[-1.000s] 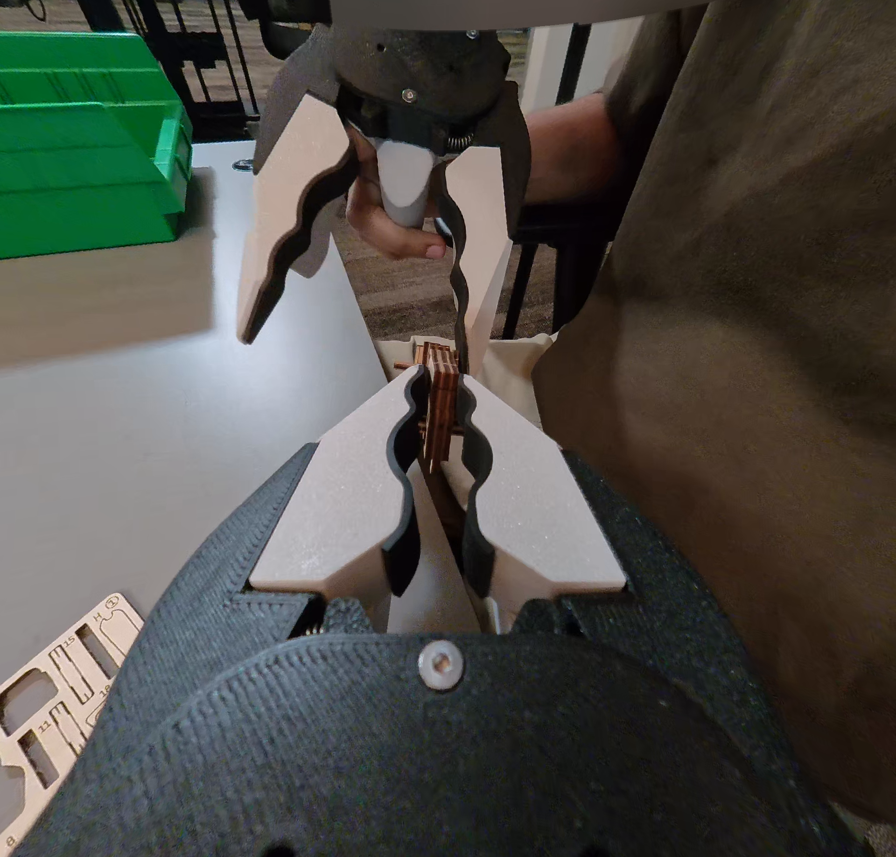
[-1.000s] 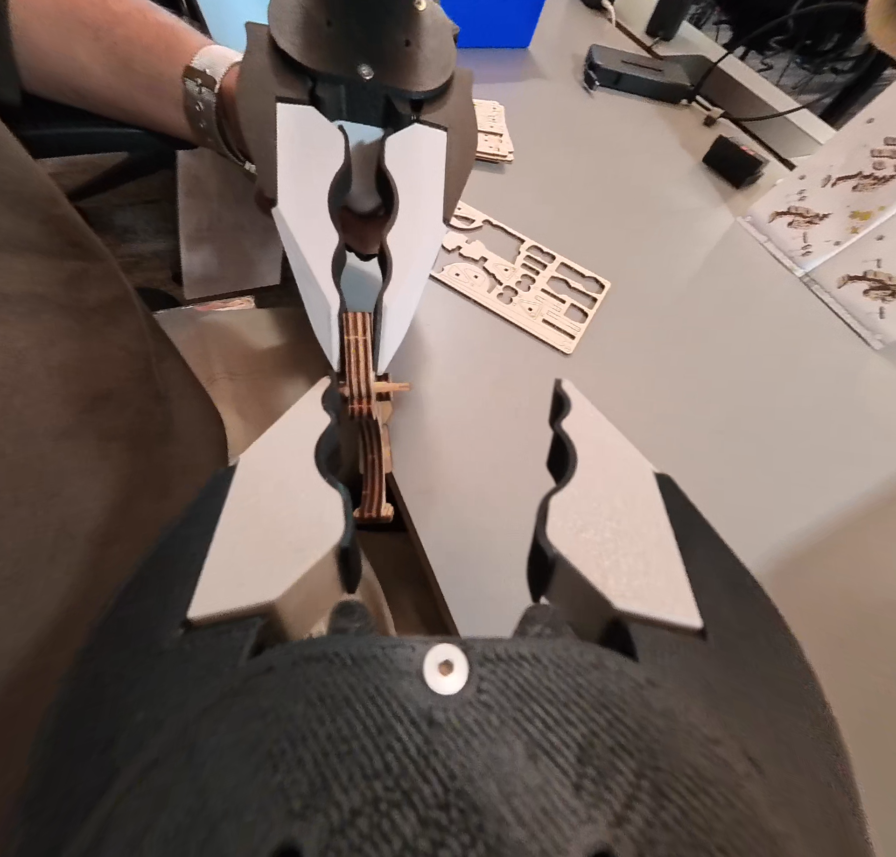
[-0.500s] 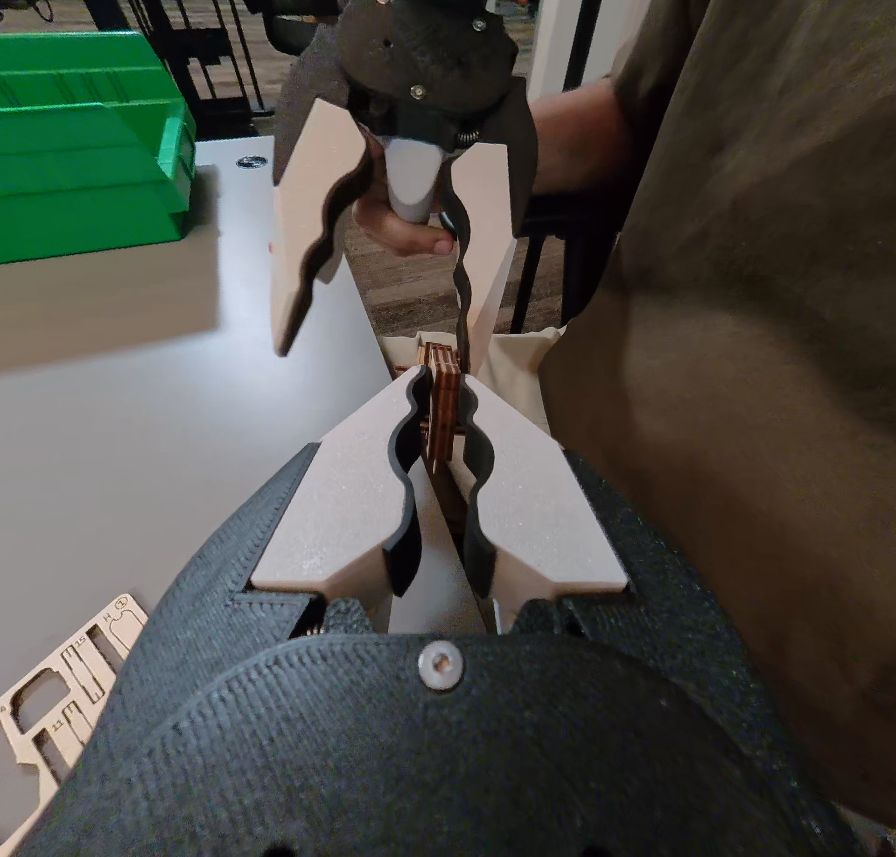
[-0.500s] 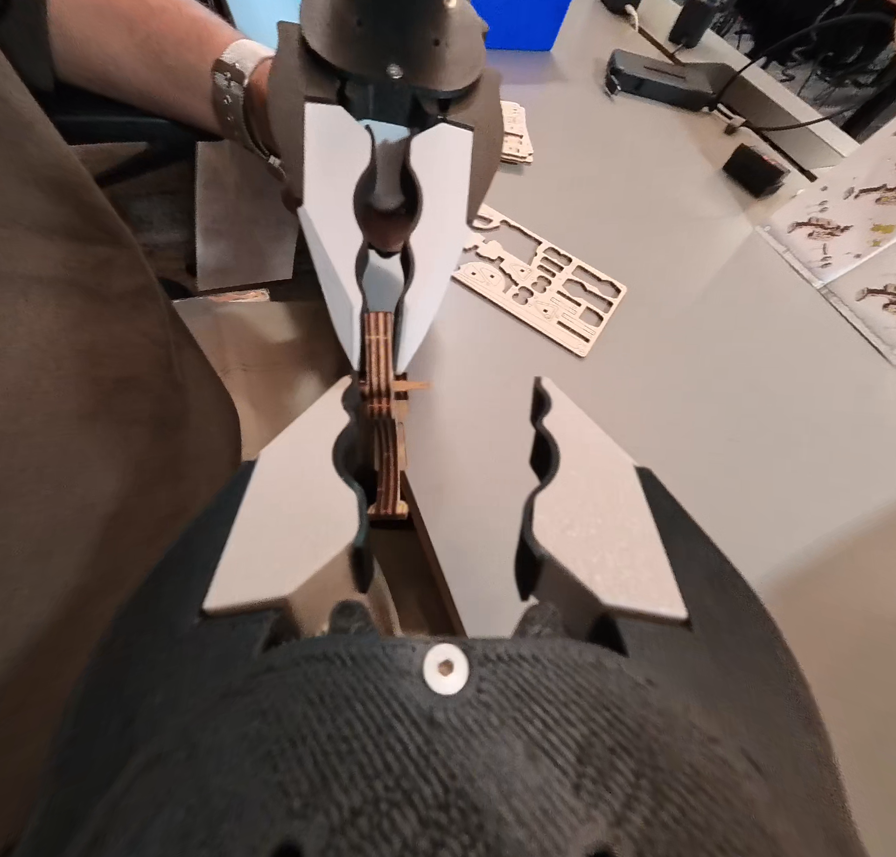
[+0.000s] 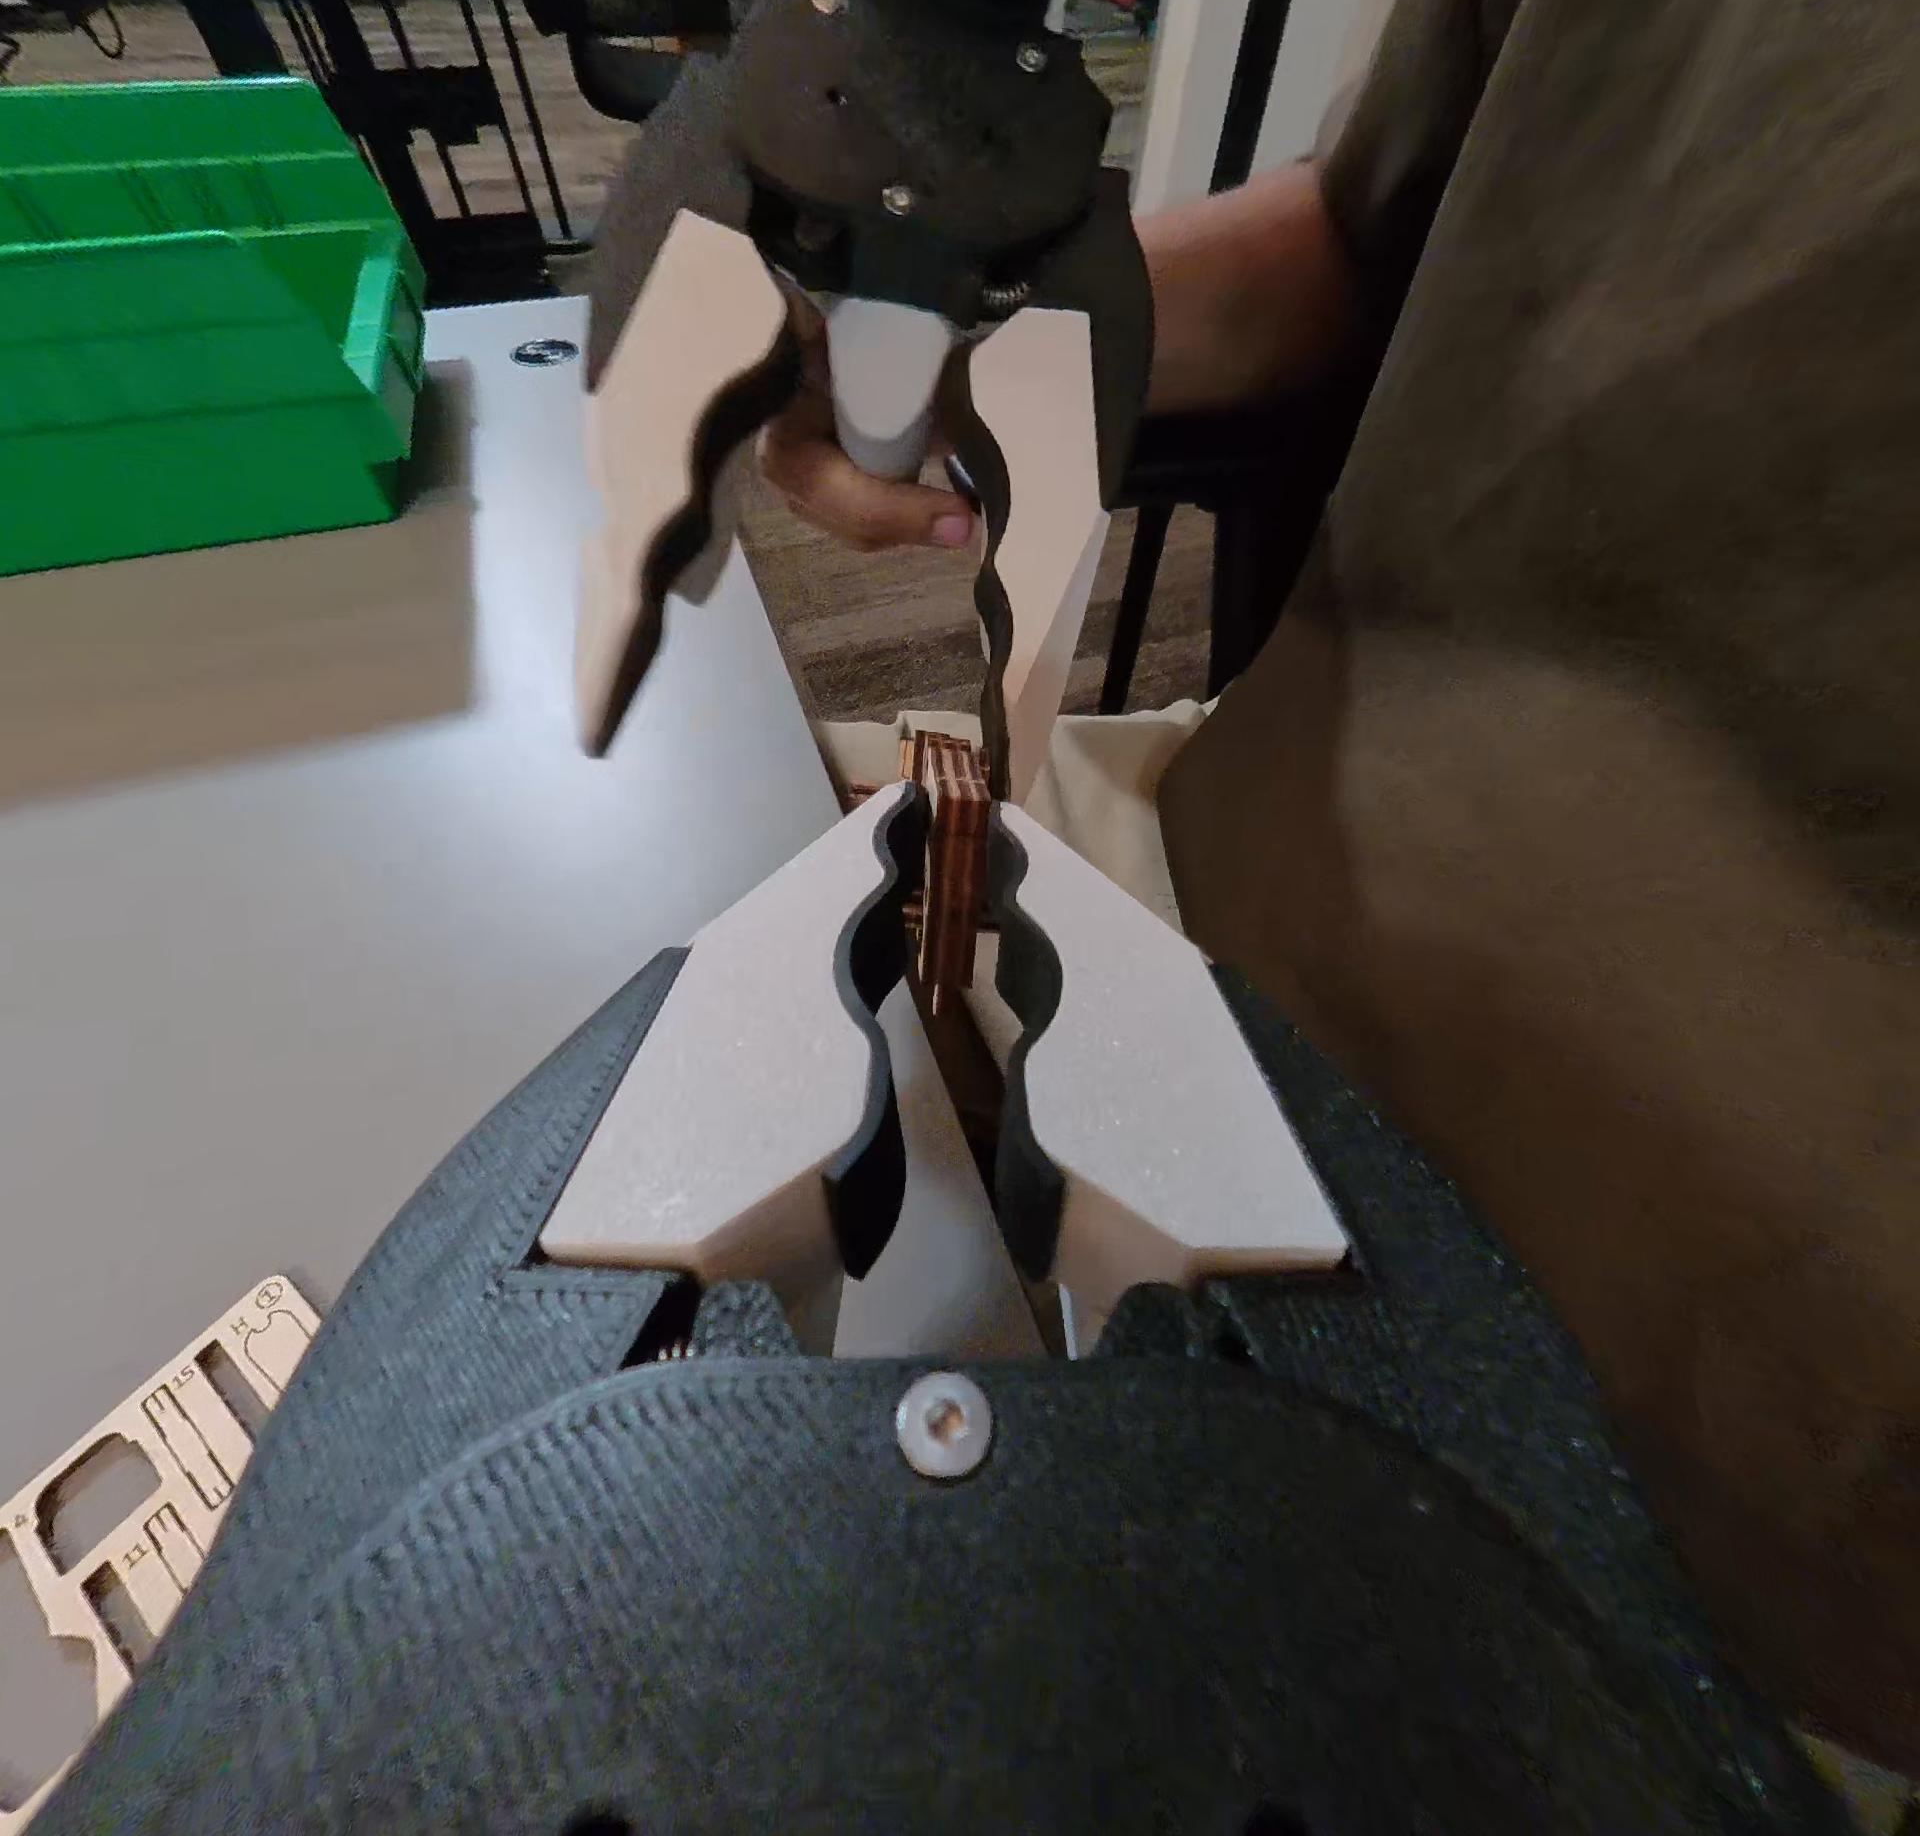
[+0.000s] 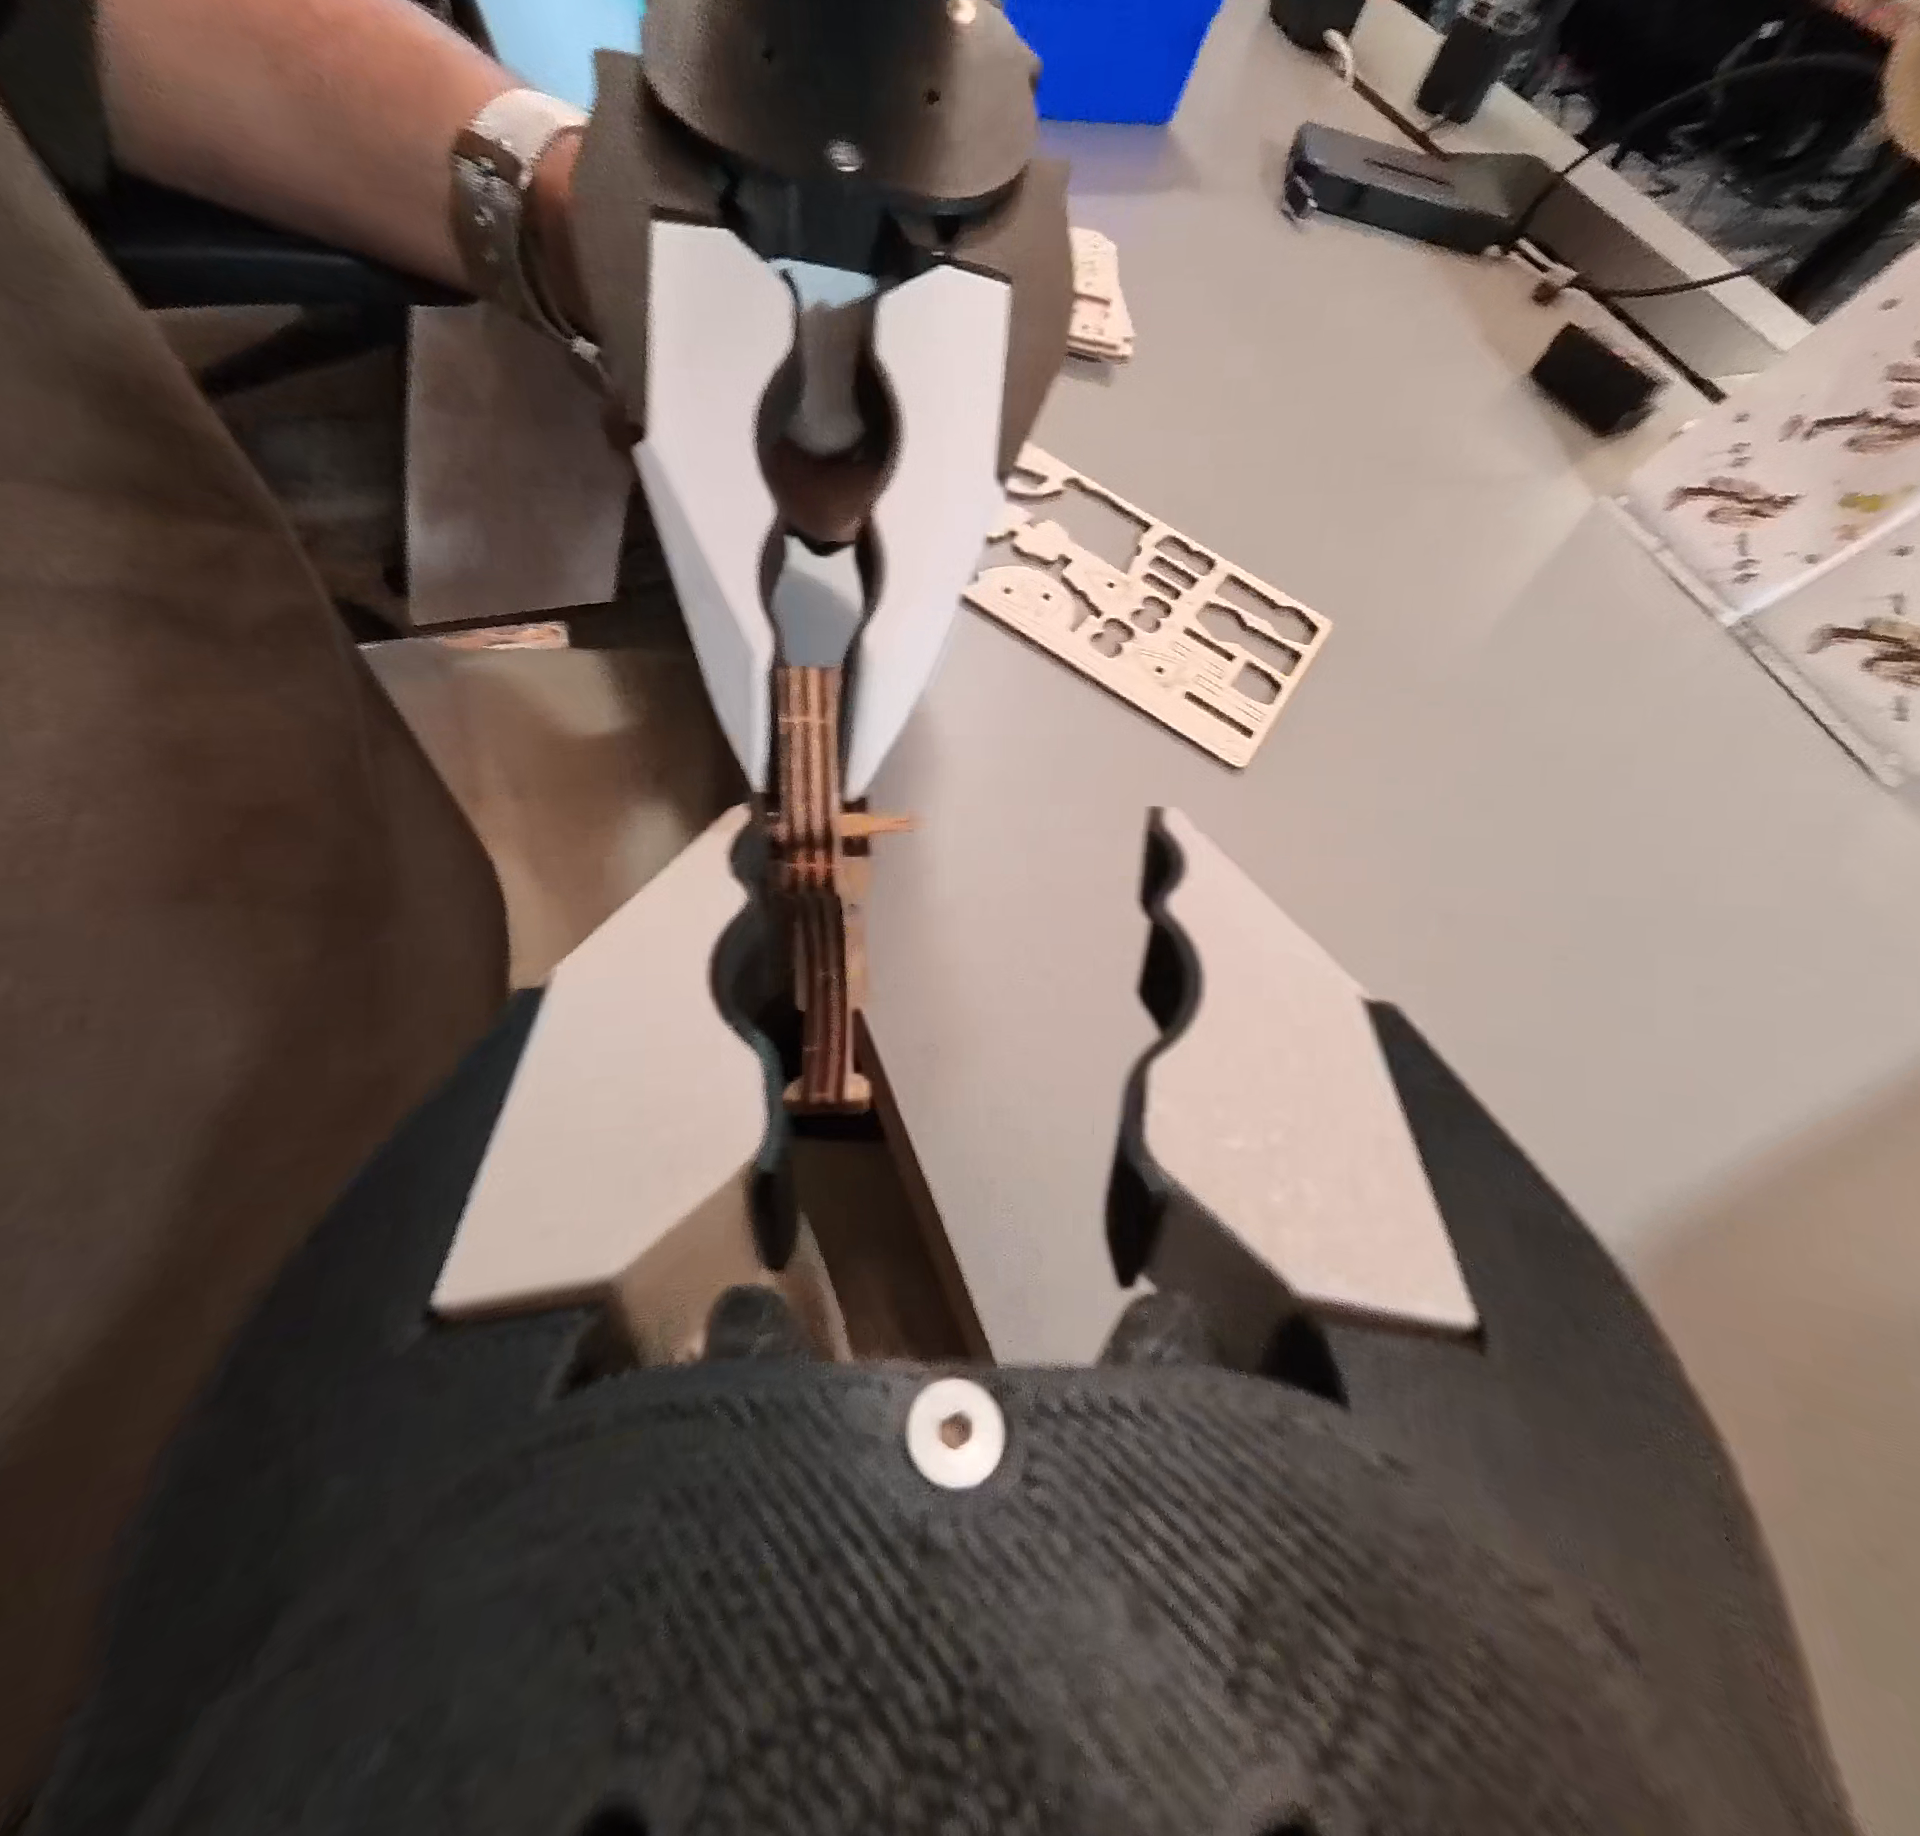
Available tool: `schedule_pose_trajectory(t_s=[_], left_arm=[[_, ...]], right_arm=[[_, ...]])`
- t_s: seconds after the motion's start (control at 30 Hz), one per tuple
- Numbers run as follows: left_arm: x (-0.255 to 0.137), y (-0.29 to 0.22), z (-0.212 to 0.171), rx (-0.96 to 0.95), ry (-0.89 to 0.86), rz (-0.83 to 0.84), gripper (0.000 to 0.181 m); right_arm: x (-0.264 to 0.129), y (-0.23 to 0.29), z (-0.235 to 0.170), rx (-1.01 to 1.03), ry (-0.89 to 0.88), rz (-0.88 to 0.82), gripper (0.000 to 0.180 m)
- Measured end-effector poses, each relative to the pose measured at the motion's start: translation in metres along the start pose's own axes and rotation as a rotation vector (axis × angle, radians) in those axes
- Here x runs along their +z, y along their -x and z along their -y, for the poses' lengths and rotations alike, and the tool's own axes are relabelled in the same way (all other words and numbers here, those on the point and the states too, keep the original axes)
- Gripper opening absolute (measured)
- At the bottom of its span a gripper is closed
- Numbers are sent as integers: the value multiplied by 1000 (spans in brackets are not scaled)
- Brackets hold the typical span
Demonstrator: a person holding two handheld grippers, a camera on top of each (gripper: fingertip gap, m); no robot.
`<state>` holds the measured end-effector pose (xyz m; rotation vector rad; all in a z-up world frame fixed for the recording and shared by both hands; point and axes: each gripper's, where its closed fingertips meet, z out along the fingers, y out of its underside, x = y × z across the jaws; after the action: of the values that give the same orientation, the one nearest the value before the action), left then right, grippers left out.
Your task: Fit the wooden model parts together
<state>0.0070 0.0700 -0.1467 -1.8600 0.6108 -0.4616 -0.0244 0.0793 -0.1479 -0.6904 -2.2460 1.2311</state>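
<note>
Left gripper [image 5: 951, 830]: clamped on the layered brown plywood model piece [image 5: 954, 877]. Right gripper [image 6: 951, 830]: jaws spread wide, one finger touching the piece. Grey desk [image 6: 1455, 851]: carries a pale punched-out plywood sheet [image 6: 1164, 623].

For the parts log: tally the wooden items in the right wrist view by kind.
wooden model, clamped in the left gripper: 1
punched-out sheet, flat on the table: 1
stack of sheets, farther back: 1
Total: 3
</note>
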Motion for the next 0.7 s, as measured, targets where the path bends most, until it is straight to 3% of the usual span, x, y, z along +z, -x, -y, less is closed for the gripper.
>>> schedule_pose_trajectory(t_s=[0.03, 0.07, 0.1, 0.13, 0.23, 0.37, 0.4, 0.47, 0.5, 0.53, 0.6, 0.7], left_arm=[[1, 0, -1, 6, 8, 5, 7], [0, 3, 0, 8, 6, 20, 7], [-2, 6, 2, 6, -10, 34, 7], [-3, 0, 3, -1, -13, -13, 7], [4, -3, -2, 28, 15, 10, 8], [-2, 5, 1, 1, -6, 25, 7], [-4, 4, 3, -15, -17, 9, 7], [-2, 1, 2, -6, -11, 3, 7], [0, 0, 1, 2, -3, 1, 8], [1, 1, 1, 8, 6, 11, 8], [-2, 1, 4, 14, -15, 1, 7], [3, -4, 2, 9, -9, -7, 8]], right_arm=[[0, -3, -1, 0, 4, -13, 78], [0, -2, -2, 1, 1, -5, 71], [0, 10, 0, 3, -7, 61, 30], [-1, 19, 2, 11, -9, 108, 25], [-3, 26, -5, -37, 69, 145, 25], [1, 18, -1, 1, 12, 99, 26], [0, 14, 2, 5, -10, 75, 34], [0, 0, 3, 2, -18, -9, 70], [-1, -4, 1, -1, -17, -25, 81], [-1, -4, 0, -1, -14, -16, 80], [-1, 16, 2, 7, -26, 95, 25], [-5, 27, -2, -38, 42, 153, 25]])
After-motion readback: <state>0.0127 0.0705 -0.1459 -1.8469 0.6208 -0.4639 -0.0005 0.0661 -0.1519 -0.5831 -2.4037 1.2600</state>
